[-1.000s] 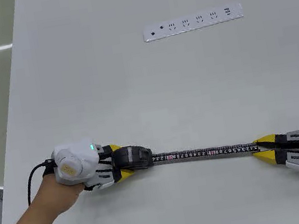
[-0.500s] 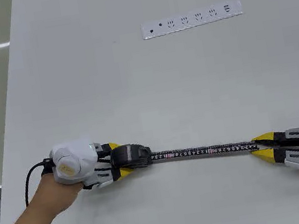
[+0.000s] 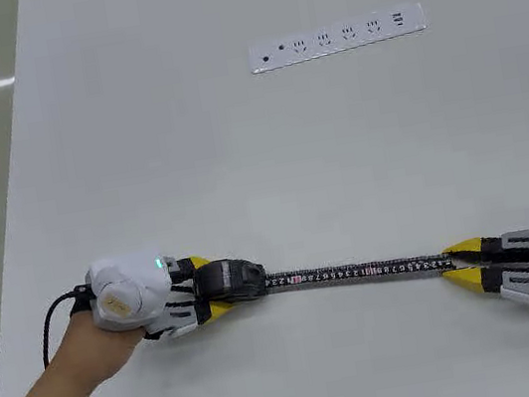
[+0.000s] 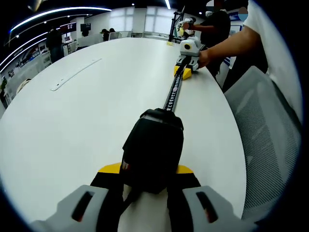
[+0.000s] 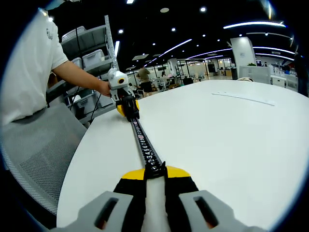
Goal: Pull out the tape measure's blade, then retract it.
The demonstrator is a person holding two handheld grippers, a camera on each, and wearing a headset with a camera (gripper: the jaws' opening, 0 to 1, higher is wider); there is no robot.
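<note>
Little has shifted over the last second: my left gripper stays clamped on the tape measure at 8 o'clock on the table, my right gripper pinches the drawn blade by its tip at 4 o'clock, so I judge the pull done and retraction next.

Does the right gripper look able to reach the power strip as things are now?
Probably not yet: the right gripper is shut on the end of the blade, and the power strip lies far across the table. Nothing stands between them, so only the held blade ties it.
</note>
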